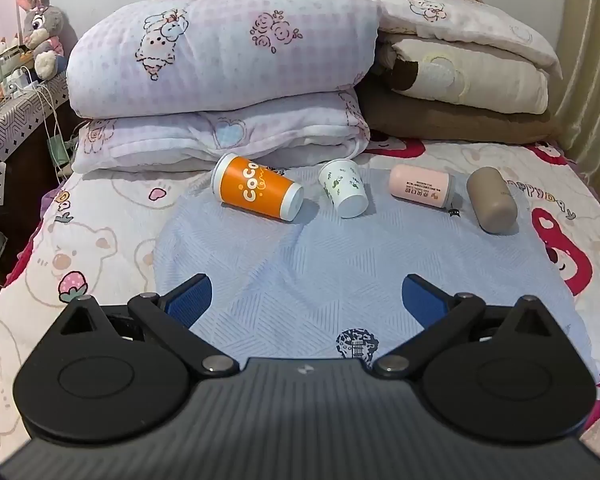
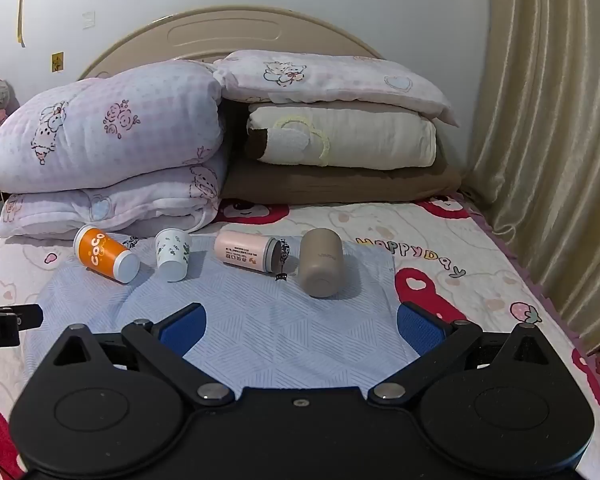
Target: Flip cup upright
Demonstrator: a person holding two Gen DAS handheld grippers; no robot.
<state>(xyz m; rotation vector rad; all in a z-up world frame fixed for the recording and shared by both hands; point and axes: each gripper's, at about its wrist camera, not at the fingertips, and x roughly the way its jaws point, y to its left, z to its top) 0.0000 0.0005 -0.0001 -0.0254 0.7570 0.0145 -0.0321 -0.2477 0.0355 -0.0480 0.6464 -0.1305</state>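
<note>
Several cups lie on their sides on a pale blue cloth (image 1: 340,264) on a bed. From left to right: an orange "CoCo" paper cup (image 1: 256,192) (image 2: 105,255), a small white cup with green leaves (image 1: 344,189) (image 2: 173,254), a pink flask (image 1: 420,188) (image 2: 249,254) and a taupe tumbler (image 1: 492,199) (image 2: 321,262). My left gripper (image 1: 306,294) is open and empty, well short of the cups. My right gripper (image 2: 302,324) is open and empty, near the taupe tumbler but apart from it.
Folded quilts (image 1: 220,80) (image 2: 108,152) and stacked pillows (image 1: 460,80) (image 2: 340,140) sit right behind the cups against the headboard. A curtain (image 2: 548,120) hangs at the right bed edge. A cluttered side table (image 1: 16,96) with a plush toy stands at the left.
</note>
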